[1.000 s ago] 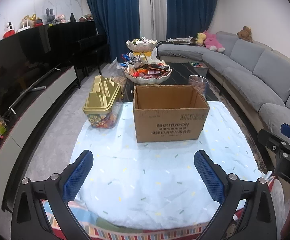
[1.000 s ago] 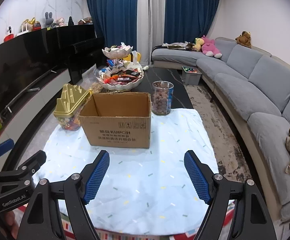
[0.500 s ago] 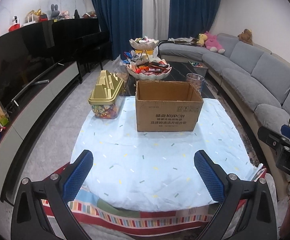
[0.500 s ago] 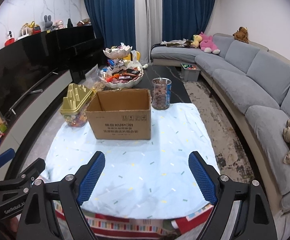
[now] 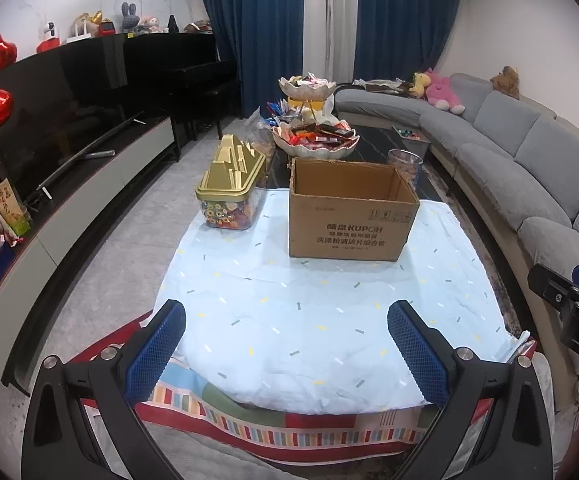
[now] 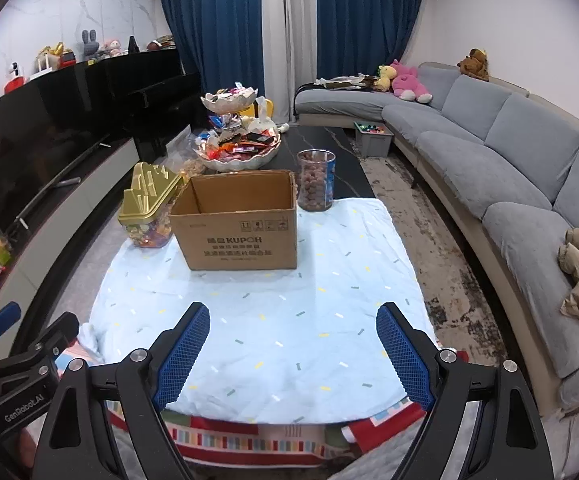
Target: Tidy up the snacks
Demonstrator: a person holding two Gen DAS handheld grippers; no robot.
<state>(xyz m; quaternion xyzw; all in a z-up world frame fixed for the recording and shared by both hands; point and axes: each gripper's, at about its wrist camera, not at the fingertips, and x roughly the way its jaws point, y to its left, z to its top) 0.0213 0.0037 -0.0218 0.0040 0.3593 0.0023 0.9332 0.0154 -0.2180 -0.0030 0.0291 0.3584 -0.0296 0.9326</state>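
An open, empty-looking cardboard box (image 5: 351,210) stands on a table with a light blue cloth (image 5: 309,320); it also shows in the right wrist view (image 6: 241,222). A gold-lidded clear tub of candy (image 5: 231,188) sits left of the box (image 6: 147,210). A clear jar of round snacks (image 6: 315,180) stands right of the box. A two-tier white dish of wrapped snacks (image 5: 315,136) is behind (image 6: 237,148). My left gripper (image 5: 287,344) is open and empty above the near table edge. My right gripper (image 6: 293,352) is open and empty there too.
A grey curved sofa (image 6: 509,168) with plush toys runs along the right. A black TV unit and piano (image 5: 89,120) line the left wall. A striped cloth (image 5: 289,432) hangs at the table's near edge. The other gripper shows at the frame edge (image 5: 573,308).
Both grippers have pulled back from the box and risen, so the box and tub look farther away and the striped near table edge has come into view. Both stay open.
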